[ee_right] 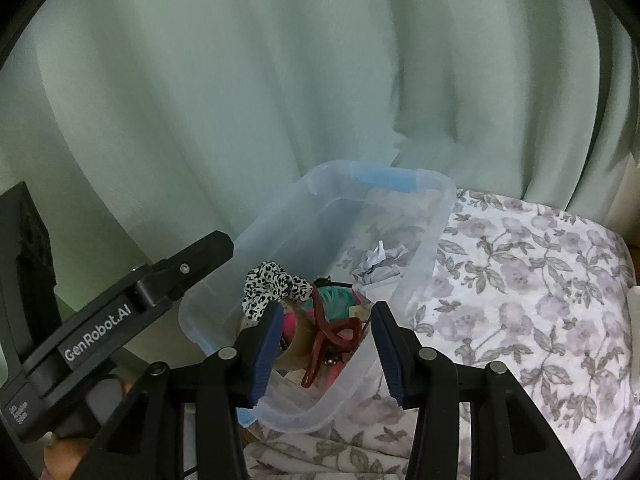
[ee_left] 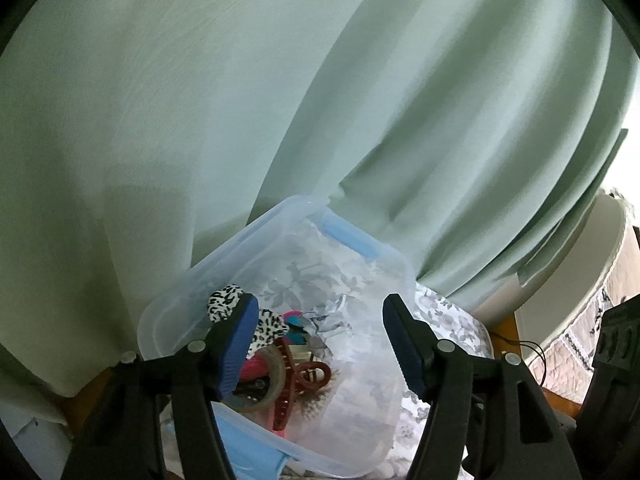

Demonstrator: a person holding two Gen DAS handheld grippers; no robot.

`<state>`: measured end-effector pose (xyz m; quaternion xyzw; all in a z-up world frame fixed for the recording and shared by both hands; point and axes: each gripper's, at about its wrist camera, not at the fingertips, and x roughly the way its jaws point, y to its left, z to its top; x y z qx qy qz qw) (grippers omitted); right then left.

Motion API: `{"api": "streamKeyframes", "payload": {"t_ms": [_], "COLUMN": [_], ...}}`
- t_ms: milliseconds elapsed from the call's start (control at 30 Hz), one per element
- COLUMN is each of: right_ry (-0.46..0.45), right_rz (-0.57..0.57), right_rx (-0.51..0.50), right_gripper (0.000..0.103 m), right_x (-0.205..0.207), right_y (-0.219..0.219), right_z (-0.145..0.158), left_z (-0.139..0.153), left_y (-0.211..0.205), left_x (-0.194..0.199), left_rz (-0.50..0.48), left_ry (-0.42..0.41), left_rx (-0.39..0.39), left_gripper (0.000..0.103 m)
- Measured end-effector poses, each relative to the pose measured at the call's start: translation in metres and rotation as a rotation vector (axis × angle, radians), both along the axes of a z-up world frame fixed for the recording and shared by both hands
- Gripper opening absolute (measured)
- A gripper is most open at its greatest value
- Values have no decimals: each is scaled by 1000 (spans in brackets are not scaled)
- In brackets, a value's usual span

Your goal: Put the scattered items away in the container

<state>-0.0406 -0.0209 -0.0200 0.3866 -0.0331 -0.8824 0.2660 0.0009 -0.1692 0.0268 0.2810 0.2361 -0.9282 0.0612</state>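
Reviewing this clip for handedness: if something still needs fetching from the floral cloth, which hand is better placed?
Right, probably. The right tongs hang open and empty at the container edge bordering the open floral cloth. The left tongs, also empty, sit on the curtain side.

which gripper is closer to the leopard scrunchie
Left. The left gripper has a finger right beside the scrunchie, nearly touching. The right gripper sits slightly back from it, over the box's near end.

Two wrist fisheyes, close, angled down from the near side; both share the clear container [ee_left: 224,280] [ee_right: 436,216] before the green curtain [ee_left: 280,100] [ee_right: 240,80].
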Motion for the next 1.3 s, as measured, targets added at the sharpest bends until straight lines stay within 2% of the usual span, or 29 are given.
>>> {"api": "streamKeyframes", "payload": {"t_ms": [233, 400, 467, 733, 867, 1000, 1133, 1233, 1300], "right_ry": [33, 48, 54, 61, 72, 68, 54, 43, 38], "right_rz": [-17, -35, -42, -64, -75, -90, -110, -123, -131], "right_rx": [-28, -47, -53, -60, -54, -47, -35, -34, -35], "right_gripper": [50, 50, 55, 55, 61, 63, 66, 74, 75], "right_x": [13, 20, 22, 31, 35, 36, 35, 35, 35], "right_y": [17, 29, 34, 51, 61, 69, 78, 84, 87], "right_z": [14, 21, 24, 28, 29, 27, 24, 21, 20], "left_z": [12, 19, 20, 21, 22, 21, 16, 12, 10], "left_y": [21, 32, 36, 47, 51, 53, 56, 58, 59], "left_x": [2, 5, 6, 6, 4, 3, 1, 0, 0], "left_rz": [-40, -67, -76, -109, -118, -121, -112, -116, -121], "left_ry": [13, 23, 24, 10, -6, -27, -70, -90, -97], "left_rx": [-38, -67, -76, -97, -113, -129, -177, -196, -201], "left_gripper": [67, 71, 71, 72, 76, 79, 81, 81, 83]}}
